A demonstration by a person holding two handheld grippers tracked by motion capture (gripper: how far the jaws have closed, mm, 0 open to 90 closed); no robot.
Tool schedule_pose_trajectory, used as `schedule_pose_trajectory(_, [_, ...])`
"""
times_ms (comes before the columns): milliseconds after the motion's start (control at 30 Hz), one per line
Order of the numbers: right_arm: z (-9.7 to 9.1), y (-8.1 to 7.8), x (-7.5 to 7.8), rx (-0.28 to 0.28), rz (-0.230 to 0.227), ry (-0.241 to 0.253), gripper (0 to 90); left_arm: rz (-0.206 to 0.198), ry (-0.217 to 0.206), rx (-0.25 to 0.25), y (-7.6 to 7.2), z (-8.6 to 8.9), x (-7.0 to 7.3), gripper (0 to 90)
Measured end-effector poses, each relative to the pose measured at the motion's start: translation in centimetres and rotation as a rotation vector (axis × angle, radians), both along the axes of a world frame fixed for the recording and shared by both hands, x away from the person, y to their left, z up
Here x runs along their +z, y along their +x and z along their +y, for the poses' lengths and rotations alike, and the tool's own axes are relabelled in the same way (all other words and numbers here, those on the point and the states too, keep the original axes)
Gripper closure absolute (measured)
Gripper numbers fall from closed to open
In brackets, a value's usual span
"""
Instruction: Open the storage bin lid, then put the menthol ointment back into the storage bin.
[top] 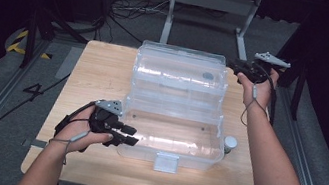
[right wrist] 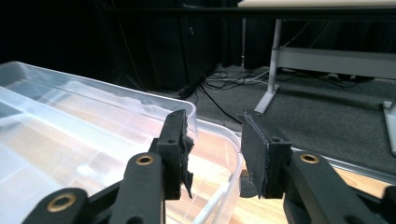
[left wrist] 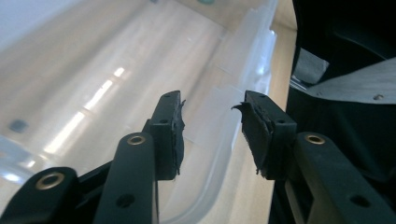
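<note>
A clear box (top: 172,139) lies lengthwise across the worktop (top: 100,71), lid (top: 181,70) thrown back, between half-open, empty left claw (top: 129,135) and right claw (top: 234,63), a small bottle (top: 230,144) beside it.

The open storage box (top: 172,139) lies on the counter (top: 100,71) just right of my left hand-held gripper (top: 129,135); its raised lid (top: 181,70) stands left of my right hand-held gripper (top: 238,65), a small jar (top: 230,143) beside the box.

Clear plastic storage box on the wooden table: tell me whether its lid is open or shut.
Open. The hinged lid of the clear plastic storage box is swung back and stands behind the base, so the high view looks straight into the empty tub.
</note>
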State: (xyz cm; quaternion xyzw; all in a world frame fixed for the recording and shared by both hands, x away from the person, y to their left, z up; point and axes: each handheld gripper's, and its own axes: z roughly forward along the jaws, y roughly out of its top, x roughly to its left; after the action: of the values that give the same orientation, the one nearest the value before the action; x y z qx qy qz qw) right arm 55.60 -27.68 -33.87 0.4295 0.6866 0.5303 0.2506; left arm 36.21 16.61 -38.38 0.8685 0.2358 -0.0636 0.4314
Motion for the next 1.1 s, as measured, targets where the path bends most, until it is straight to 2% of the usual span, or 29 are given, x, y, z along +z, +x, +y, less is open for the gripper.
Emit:
schedule_pose_trajectory(167, [-0.8, -1.8, 0.9, 0.026, -0.016, -0.002, 59.5, -0.010, -0.017, 0.023, 0.0, 0.7, 0.4, 56.4])
schedule_pose_trajectory(233, [-1.1, -2.4, 1.1, 0.032, -0.020, 0.001, 58.1, -0.020, -0.023, 0.045, 0.1, 1.2, 0.5, 56.1])
schedule_pose_trajectory(400, [-1.8, -3.9, 1.4, 0.053, -0.024, -0.003, 55.9, -0.054, -0.006, 0.098, 0.5, 2.4, 0.5, 55.2])
schedule_pose_trajectory(500, [-2.2, -5.0, 1.6, 0.068, -0.024, 0.004, 54.7, -0.062, -0.019, 0.126, 0.6, 3.0, 0.7, 53.8])
schedule_pose_trajectory(600, [-2.4, -5.5, 1.7, 0.075, -0.027, -0.011, 52.9, -0.075, -0.024, 0.139, 0.7, 3.5, 0.8, 53.0])
schedule_pose_trajectory(667, [-2.6, -6.2, 1.8, 0.096, -0.019, -0.042, 52.2, -0.073, -0.027, 0.150, 0.6, 3.8, 0.8, 52.7])
schedule_pose_trajectory(833, [-2.9, -7.7, 2.0, 0.122, -0.022, -0.029, 51.0, -0.077, -0.032, 0.170, 0.7, 4.4, 0.9, 52.7])
schedule_pose_trajectory(1100, [-3.0, -9.7, 2.6, 0.171, -0.031, -0.042, 50.0, -0.076, -0.036, 0.192, 0.9, 4.9, 0.8, 52.9])
